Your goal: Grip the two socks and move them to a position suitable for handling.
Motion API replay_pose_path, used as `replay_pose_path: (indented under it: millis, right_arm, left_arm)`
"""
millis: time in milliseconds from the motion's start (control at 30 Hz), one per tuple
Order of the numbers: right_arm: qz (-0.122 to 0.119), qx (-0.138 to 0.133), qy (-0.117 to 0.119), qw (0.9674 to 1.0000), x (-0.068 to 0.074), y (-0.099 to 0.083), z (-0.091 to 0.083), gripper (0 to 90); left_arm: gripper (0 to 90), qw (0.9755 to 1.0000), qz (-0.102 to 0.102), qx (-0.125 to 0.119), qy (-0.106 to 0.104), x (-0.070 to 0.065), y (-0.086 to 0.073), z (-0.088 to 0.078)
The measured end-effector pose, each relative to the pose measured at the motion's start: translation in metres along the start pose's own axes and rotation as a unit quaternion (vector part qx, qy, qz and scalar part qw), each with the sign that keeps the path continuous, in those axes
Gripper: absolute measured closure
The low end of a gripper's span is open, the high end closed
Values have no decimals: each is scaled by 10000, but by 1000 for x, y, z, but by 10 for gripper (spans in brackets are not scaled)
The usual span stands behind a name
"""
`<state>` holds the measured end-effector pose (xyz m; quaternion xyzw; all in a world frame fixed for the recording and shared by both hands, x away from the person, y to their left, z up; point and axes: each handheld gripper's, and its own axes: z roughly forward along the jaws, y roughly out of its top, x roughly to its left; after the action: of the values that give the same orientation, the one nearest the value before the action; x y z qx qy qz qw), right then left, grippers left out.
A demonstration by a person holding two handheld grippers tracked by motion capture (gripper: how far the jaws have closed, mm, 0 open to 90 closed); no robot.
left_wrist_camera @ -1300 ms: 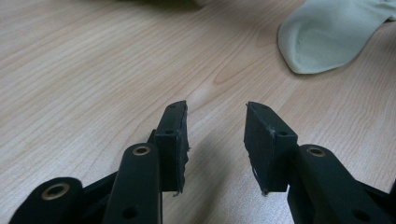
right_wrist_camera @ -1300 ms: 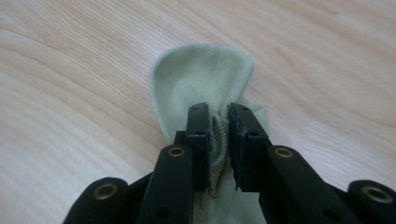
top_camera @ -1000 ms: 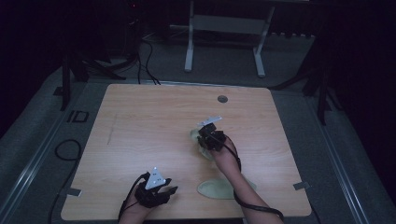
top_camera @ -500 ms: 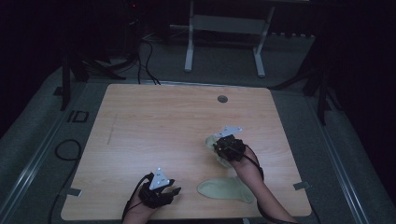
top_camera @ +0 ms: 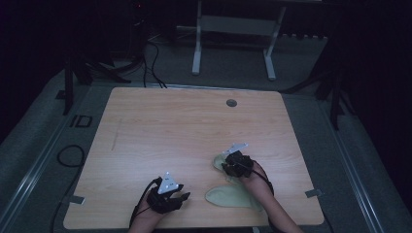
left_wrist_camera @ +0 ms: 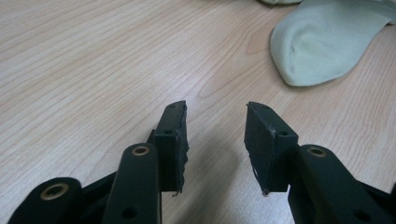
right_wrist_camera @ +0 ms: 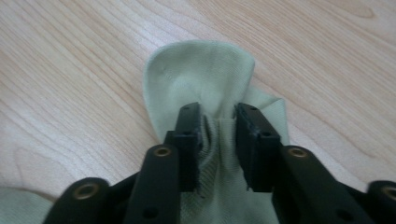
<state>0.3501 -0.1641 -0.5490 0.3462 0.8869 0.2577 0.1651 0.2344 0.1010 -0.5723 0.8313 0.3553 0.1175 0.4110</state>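
Note:
Two pale green socks lie on the wooden table (top_camera: 160, 131). My right gripper (top_camera: 226, 167) rests low on the farther sock (top_camera: 217, 161). In the right gripper view a bunched fold of that sock (right_wrist_camera: 201, 79) stands between the jaws of the right gripper (right_wrist_camera: 218, 112). These jaws have just been opening, and the pads no longer squeeze the fold. The second sock (top_camera: 228, 196) lies flat near the front edge, under the right forearm. My left gripper (top_camera: 183, 198) sits near the front edge and points at this sock (left_wrist_camera: 322, 42). The left gripper (left_wrist_camera: 215, 109) is open and holds nothing.
A round grey grommet (top_camera: 231, 103) sits in the table's far side. Cables (top_camera: 68, 155) trail over the floor at the left. Behind the table stands a metal frame (top_camera: 233, 43). Bare wood spreads across the left and far parts of the table.
My right hand has moved right and toward the front edge with the sock and sunk to the table. Its jaws have parted. The left gripper has stayed put.

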Motion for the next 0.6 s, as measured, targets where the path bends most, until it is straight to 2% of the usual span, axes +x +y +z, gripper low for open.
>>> replay_pose_path:
  millis: [100,167,233,267,300,400,433,467,600]
  right_arm:
    - [13,55,34,10000,-1,1,-3,560]
    - [78,-94,70,9999,-2,1,-16,505]
    - [121,-146,80,9998,-3,1,-21,504]
    - [188,-184,125,9996,-3,1,-26,511]
    - [157,-248,168,9994,-2,0,-34,534]
    - [164,-261,100,9995,1,-2,-38,555]
    - [235,-278,141,9992,3,-6,-38,563]
    - [235,-278,141,9992,3,-6,-38,563]
    - [388,-259,136,9988,6,-13,-32,563]
  left_arm:
    - [586,9999,-2,-39,-93,-1,6,2]
    - [586,9999,25,-69,-142,-2,12,3]
    - [586,9997,86,-120,-197,-4,19,6]
    - [586,9996,128,-129,-206,-5,23,7]
    - [587,9996,152,-125,-210,-6,27,9]
    - [588,9994,270,-104,-197,-8,45,16]
    - [598,9989,448,-85,-105,-9,59,21]
    - [615,9989,448,-85,-105,-9,59,21]
    - [653,9976,682,-135,-19,-9,87,33]
